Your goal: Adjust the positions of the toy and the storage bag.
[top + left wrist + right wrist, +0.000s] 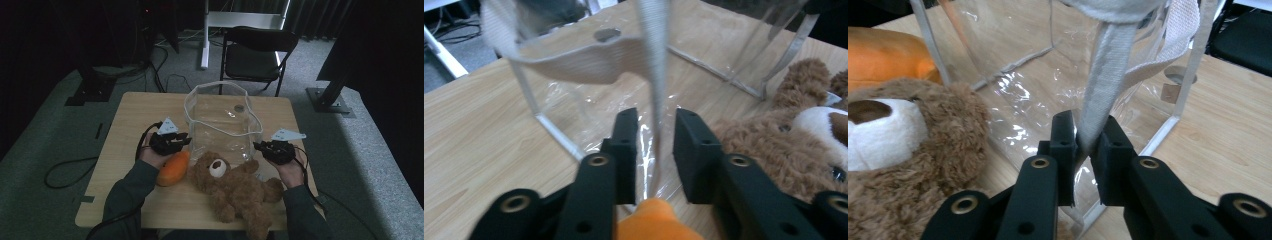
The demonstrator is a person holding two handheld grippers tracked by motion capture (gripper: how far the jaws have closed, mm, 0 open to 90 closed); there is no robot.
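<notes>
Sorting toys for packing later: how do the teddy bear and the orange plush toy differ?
The teddy bear is brown with a white muzzle; the orange plush toy is plain orange. The bear is much larger and sprawls with limbs spread, while the orange toy is a compact oval. The bear lies at the table's near middle; the orange toy lies to its left, by the person's left hand. Both are soft and lie outside the clear bag.

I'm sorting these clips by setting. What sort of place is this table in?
Probably a lab or studio set up for recording, not a home: the small wooden table stands on grey carpet, with black curtains around it, a folding chair behind, and cables trailing across the floor.
</notes>
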